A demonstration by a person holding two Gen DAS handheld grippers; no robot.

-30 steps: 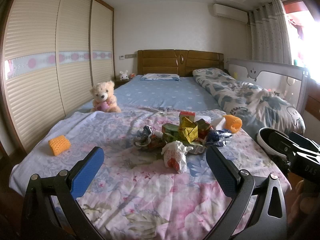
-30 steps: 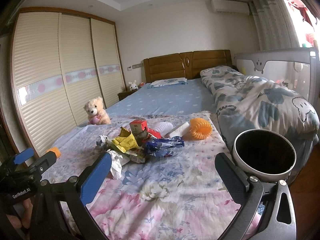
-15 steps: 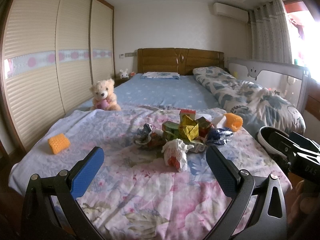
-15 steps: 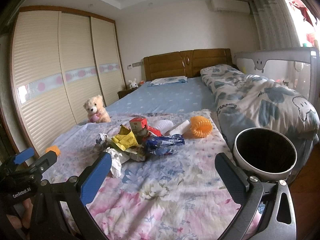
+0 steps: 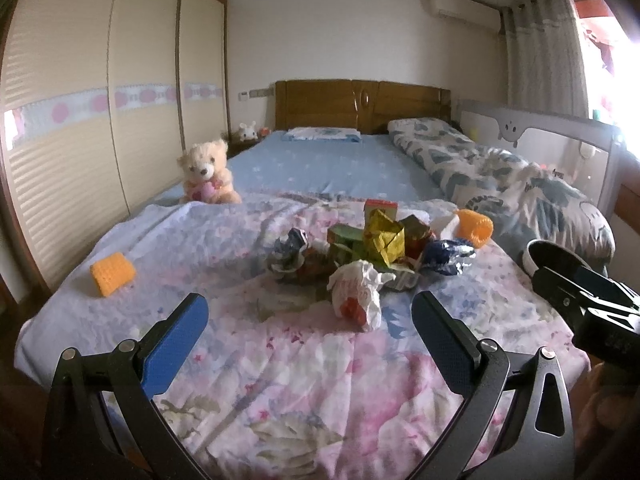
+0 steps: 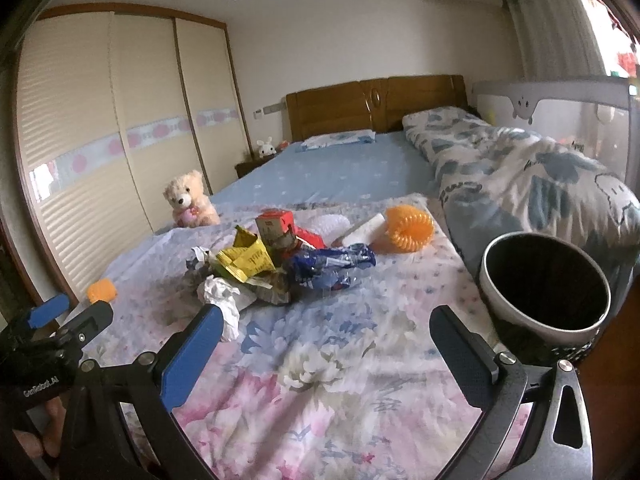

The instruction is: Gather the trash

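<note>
A heap of trash lies on the floral quilt (image 5: 280, 380): a crumpled white wrapper (image 5: 358, 294) nearest, a yellow foil packet (image 5: 382, 240), a blue foil bag (image 5: 448, 256), a red carton (image 5: 380, 205). My left gripper (image 5: 308, 320) hangs open just short of the white wrapper, nothing between its fingers. In the right wrist view the same heap shows the white wrapper (image 6: 222, 300), yellow packet (image 6: 248, 260), blue bag (image 6: 328, 268) and red carton (image 6: 276, 226). My right gripper (image 6: 324, 340) is open and empty. A round dark bin (image 6: 544, 284) stands at the bed's right edge.
An orange ribbed roll (image 6: 409, 229) and a white block (image 6: 366, 229) lie past the heap. An orange knitted piece (image 5: 112, 278) lies at the left. A teddy bear (image 5: 206, 172) sits further up the bed, a folded duvet (image 5: 500, 172) on the right. Wardrobe doors (image 5: 100, 100) line the left.
Both views have crept slightly forward toward the trash heap, which sits a little lower in frame. Both grippers stay open and empty.
</note>
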